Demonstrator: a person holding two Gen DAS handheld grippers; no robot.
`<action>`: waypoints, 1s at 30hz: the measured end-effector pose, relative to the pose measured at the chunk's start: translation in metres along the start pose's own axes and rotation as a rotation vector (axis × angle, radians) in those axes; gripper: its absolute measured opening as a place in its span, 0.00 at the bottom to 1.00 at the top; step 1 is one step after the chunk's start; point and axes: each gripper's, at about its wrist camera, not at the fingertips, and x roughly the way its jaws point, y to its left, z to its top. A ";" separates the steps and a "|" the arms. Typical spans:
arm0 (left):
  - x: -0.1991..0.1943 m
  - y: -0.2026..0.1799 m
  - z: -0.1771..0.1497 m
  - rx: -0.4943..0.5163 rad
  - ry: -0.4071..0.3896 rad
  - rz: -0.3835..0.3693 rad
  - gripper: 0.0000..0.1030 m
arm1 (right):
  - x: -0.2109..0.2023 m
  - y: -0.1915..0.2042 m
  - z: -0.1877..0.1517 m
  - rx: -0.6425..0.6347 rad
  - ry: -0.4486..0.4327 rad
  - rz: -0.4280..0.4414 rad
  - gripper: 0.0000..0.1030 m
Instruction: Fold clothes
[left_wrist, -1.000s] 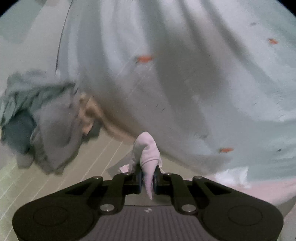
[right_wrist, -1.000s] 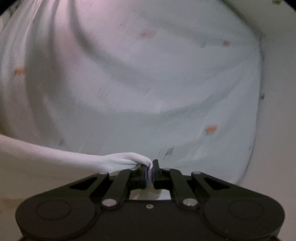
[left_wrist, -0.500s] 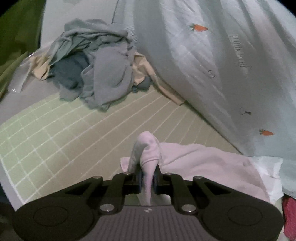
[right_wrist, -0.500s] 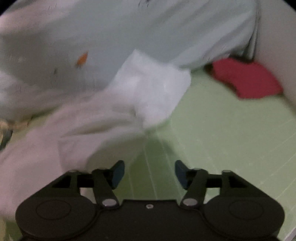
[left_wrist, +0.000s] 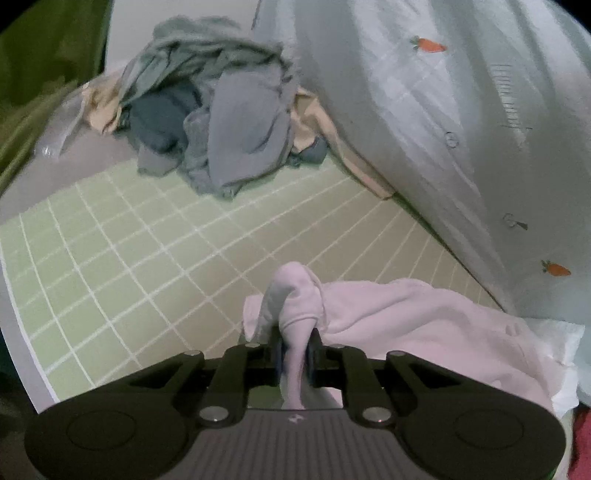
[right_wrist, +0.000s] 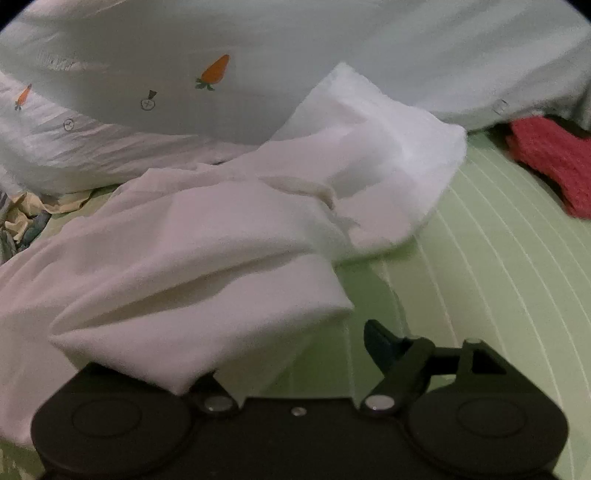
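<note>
While the left gripper (left_wrist: 294, 349) still pinches the pale garment (left_wrist: 424, 317), the right gripper (right_wrist: 295, 354) (jaws spread) has released it.

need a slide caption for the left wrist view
Left gripper shut on a bunched edge of the pale pink garment, lying on the green grid mat beside the carrot-print sheet.

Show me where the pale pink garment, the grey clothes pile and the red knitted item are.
Pale pink garment (left_wrist: 424, 314): left wrist view, its spread body.
Grey crumpled clothes pile (left_wrist: 236, 122): left wrist view, middle fold.
Red knitted item (right_wrist: 546, 155): right wrist view, its ribbed surface.
</note>
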 end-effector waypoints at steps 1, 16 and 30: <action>0.003 0.002 0.000 -0.013 0.013 0.000 0.16 | 0.006 0.001 0.004 -0.007 0.000 0.000 0.75; 0.078 -0.033 0.001 -0.032 0.151 -0.030 0.12 | 0.058 0.037 0.060 -0.137 0.007 -0.036 0.08; 0.171 -0.090 0.142 -0.019 -0.028 -0.061 0.10 | 0.134 0.085 0.158 -0.263 -0.045 -0.083 0.05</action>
